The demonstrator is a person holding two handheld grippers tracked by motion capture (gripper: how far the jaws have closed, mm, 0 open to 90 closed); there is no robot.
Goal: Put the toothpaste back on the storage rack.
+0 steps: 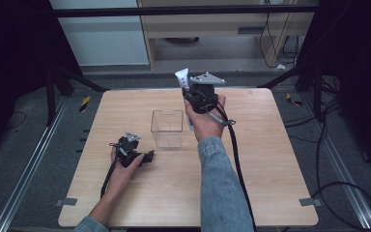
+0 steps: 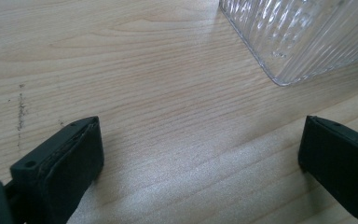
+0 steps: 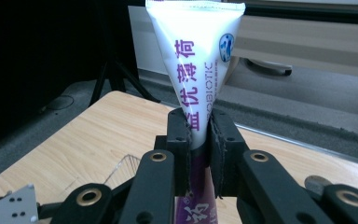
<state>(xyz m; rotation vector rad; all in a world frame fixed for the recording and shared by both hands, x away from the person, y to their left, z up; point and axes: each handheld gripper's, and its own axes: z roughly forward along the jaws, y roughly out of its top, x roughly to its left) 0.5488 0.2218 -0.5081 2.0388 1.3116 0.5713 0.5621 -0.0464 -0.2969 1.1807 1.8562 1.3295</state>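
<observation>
The landmark is the clear, ribbed plastic box (image 1: 167,128) that stands open-topped near the middle of the pale wooden table (image 1: 251,193). Left of that box and nearer the person, the left gripper (image 1: 147,157) rests low on the table in the person's left hand (image 1: 125,166), pointing toward the box. In the left gripper view its jaws stand wide apart with only bare wood between them, and a corner of the box (image 2: 303,37) lies just ahead to one side. Right of the box and above its far corner, the right gripper (image 1: 189,89) is held up in the right hand (image 1: 206,121). Its jaws are clamped on a white squeeze tube with purple lettering (image 3: 196,70), which stands upright with its flat crimped end on top, clear of the table and outside the box.
</observation>
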